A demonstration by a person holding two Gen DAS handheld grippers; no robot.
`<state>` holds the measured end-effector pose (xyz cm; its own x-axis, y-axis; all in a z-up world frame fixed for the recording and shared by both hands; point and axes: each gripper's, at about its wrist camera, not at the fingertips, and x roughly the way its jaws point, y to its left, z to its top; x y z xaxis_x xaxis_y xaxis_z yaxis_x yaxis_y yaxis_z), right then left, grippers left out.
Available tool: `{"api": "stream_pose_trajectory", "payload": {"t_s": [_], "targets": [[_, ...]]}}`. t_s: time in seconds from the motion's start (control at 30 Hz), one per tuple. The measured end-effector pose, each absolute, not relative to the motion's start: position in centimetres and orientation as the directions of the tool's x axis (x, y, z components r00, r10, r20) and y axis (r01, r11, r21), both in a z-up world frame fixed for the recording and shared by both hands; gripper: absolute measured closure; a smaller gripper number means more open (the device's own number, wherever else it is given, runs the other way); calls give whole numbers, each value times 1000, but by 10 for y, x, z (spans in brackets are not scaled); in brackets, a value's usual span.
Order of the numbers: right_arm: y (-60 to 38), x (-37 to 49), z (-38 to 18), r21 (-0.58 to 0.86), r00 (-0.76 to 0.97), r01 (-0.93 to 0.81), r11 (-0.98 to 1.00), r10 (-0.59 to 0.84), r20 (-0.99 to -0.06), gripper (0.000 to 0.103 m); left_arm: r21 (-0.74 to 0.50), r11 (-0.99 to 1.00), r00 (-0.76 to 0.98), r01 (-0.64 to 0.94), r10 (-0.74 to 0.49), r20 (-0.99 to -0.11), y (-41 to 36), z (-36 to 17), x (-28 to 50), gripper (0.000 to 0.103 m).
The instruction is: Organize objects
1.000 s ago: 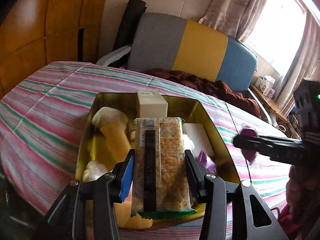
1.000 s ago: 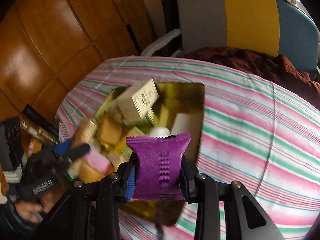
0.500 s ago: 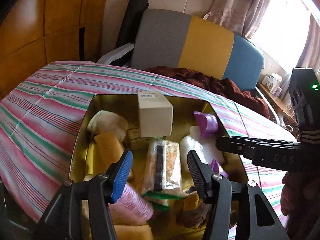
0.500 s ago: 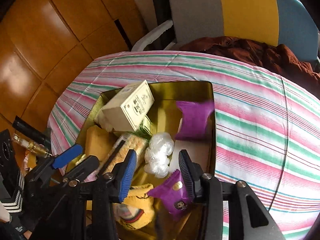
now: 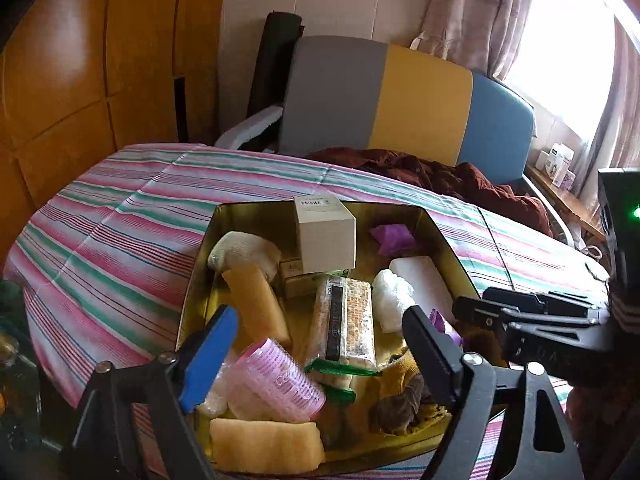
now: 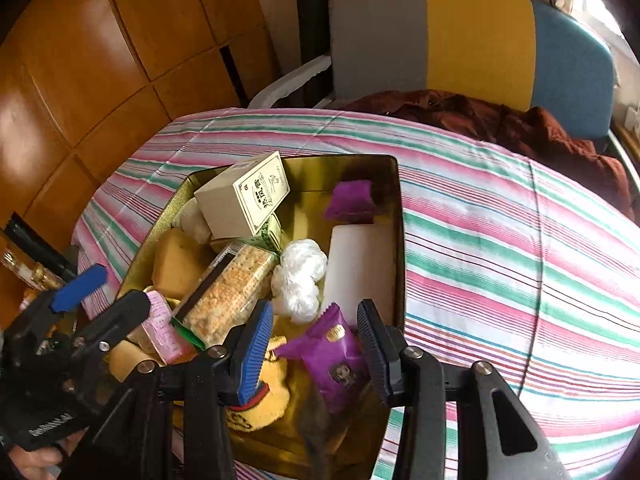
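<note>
A gold tin (image 5: pixel 196 280) (image 6: pixel 394 200) on the striped cloth holds many items. A cracker pack (image 5: pixel 347 316) (image 6: pixel 228 292) lies in its middle. A purple packet (image 5: pixel 394 237) (image 6: pixel 351 200) lies at the far right corner; another purple packet (image 6: pixel 332 356) lies near the front. A beige box (image 5: pixel 325 238) (image 6: pixel 244 196), pink hair roller (image 5: pixel 276 380), white bundle (image 6: pixel 300 276) and white block (image 6: pixel 360 264) also lie inside. My left gripper (image 5: pixel 316 352) is open and empty above the tin's front. My right gripper (image 6: pixel 314 344) is open and empty above the near purple packet.
The striped cloth (image 6: pixel 520 248) covers the table right of the tin. A grey, yellow and blue chair back (image 5: pixel 400 100) with a dark red cloth (image 5: pixel 440 172) stands behind. Bottles (image 6: pixel 24 272) stand at the left edge.
My left gripper opened and let the cracker pack drop into the tin. My right gripper opened and released the purple packet, which now lies in the far corner. Both grippers drew back.
</note>
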<state>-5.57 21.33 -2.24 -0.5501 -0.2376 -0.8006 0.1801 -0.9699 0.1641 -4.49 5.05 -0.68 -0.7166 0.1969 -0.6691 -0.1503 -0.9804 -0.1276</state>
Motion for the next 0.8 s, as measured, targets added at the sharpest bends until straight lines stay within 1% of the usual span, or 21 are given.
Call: {"api": "stream_pose_trajectory", "payload": {"t_s": [0.17,0.23,0.33,0.47,0.6,0.8], "targets": [[213,-37,-18,110,-601,156,-982,-183,-778,59,-107,-985,-729,-137,173,-662,52,-3,-35,5],[213,-31,-17,96,-615,143,-985,-165,-771,57,-99,-987,-732,-127,161,-662,54,-2,-32,0],[216,-20,-15,79,-643,123,-989,-140,-753,54,-91,-988,-733,-126,155,-662,55,0,-25,0],[220,-5,-10,65,-679,91,-994,-109,-726,54,-101,-988,-736,-113,152,-659,54,2,-14,0],[225,11,-8,56,-709,48,-997,-74,-702,53,-44,-997,-744,-57,72,-664,58,1,-6,0],[229,20,-15,62,-699,37,-997,-70,-711,53,-50,-997,-746,-57,76,-661,61,-4,7,0]]}}
